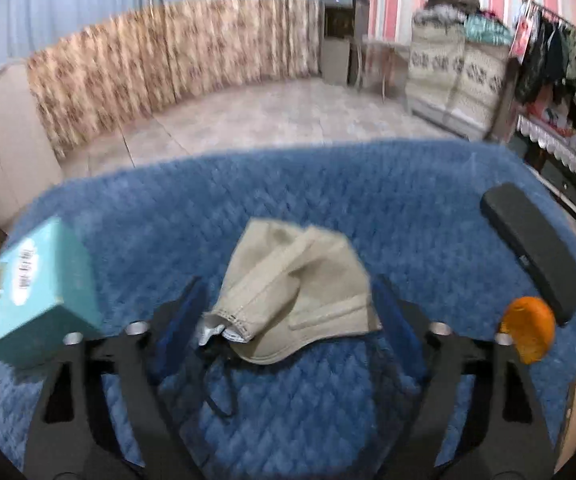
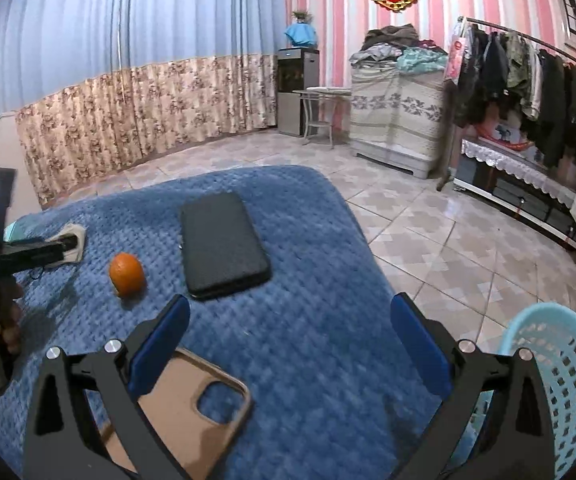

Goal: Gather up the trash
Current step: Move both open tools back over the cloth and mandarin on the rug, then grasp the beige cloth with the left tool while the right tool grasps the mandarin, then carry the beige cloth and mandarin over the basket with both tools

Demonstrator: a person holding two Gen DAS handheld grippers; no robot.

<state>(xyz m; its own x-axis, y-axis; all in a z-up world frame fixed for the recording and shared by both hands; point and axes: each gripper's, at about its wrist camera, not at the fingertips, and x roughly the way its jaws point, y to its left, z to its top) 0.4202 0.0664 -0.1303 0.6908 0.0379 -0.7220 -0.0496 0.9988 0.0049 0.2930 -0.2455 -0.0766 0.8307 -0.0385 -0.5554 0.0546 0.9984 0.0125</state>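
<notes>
Left gripper point(image 1: 288, 316) is spread wide around the crumpled beige face mask point(image 1: 295, 292) on the blue quilted cover point(image 1: 327, 208), pads either side, not pinching. Risk: its black ear loop point(image 1: 220, 396) trails loose and could snag.

Right gripper point(image 2: 291, 344) gapes empty above the cover, orange point(image 2: 126, 274) and phone point(image 2: 224, 246) ahead, blue basket point(image 2: 567, 360) alongside.
</notes>
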